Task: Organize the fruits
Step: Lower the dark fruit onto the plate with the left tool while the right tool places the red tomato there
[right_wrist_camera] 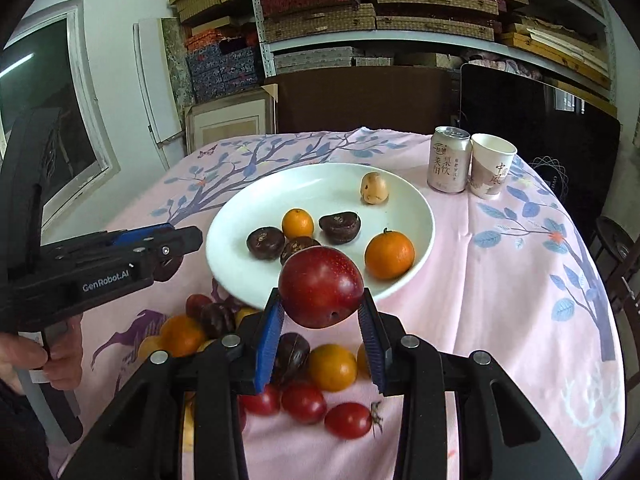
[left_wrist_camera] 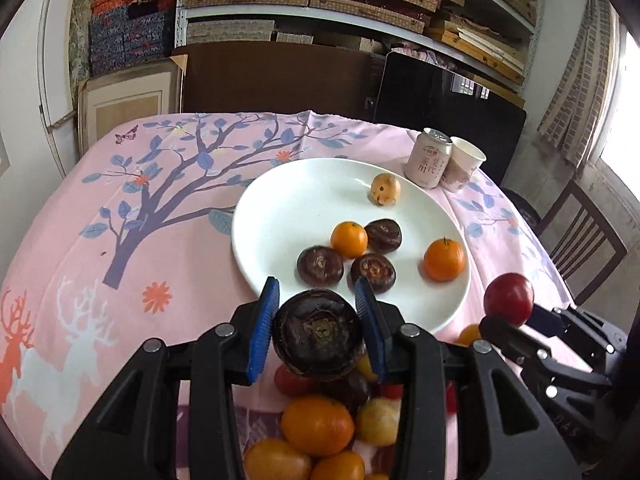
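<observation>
Right wrist view: white plate [right_wrist_camera: 240, 276] mid-worktop holds six fruits — two oranges [right_wrist_camera: 389, 254], three dark water chestnuts [right_wrist_camera: 265, 243], one pale loquat [right_wrist_camera: 374, 188] at its far side — so sorting looks roughly a third done. Left gripper [left_wrist_camera: 316, 304] fingers clamp a water chestnut [left_wrist_camera: 318, 334] at the plate's near rim; right gripper [right_wrist_camera: 322, 312] fingers clamp a red plum [right_wrist_camera: 321, 286] over that rim. Nearer than the plate, a loose pile [right_wrist_camera: 332, 366] remains: roughly twelve oranges, tomatoes, chestnuts, partly hidden.
</observation>
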